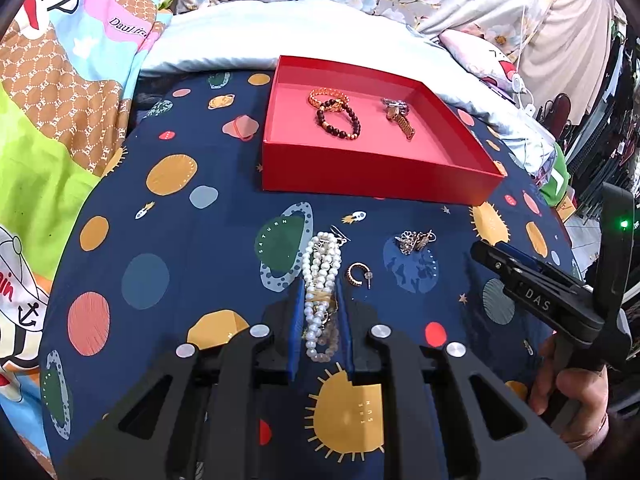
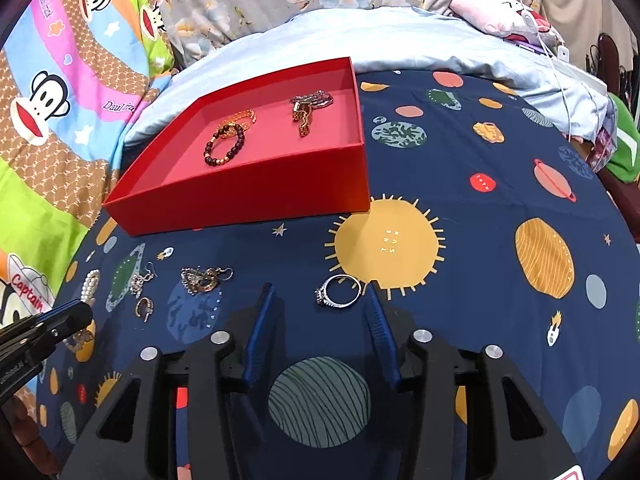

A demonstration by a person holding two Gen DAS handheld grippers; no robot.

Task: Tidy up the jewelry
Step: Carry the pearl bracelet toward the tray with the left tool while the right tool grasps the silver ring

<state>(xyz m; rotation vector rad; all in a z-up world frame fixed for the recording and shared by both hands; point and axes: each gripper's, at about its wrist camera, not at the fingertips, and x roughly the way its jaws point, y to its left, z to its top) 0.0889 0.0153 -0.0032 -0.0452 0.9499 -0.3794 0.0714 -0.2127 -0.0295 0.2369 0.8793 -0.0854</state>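
A red box (image 1: pixel 372 176) (image 2: pixel 256 196) sits on the space-print cloth and holds a dark bead bracelet (image 1: pixel 338 118) (image 2: pixel 224 145), an orange bracelet (image 1: pixel 325 95) and a gold watch (image 1: pixel 400 118) (image 2: pixel 306 114). A white pearl bracelet (image 1: pixel 320 280) (image 2: pixel 90 284) lies between the blue pads of my left gripper (image 1: pixel 320 300), whose jaws stand close on either side of it. A hoop earring (image 1: pixel 358 274) (image 2: pixel 144 308) and an earring cluster (image 1: pixel 414 240) (image 2: pixel 200 278) lie nearby. My right gripper (image 2: pixel 320 300) is open, with a silver ring (image 2: pixel 340 290) just ahead between its fingers.
The navy planet-print cloth (image 2: pixel 480 200) covers the bed. Colourful cartoon bedding (image 1: pixel 60 120) lies at left, a white pillow (image 1: pixel 248 36) and floral fabric behind the box. The right gripper's body (image 1: pixel 560 296) shows at the left view's right edge.
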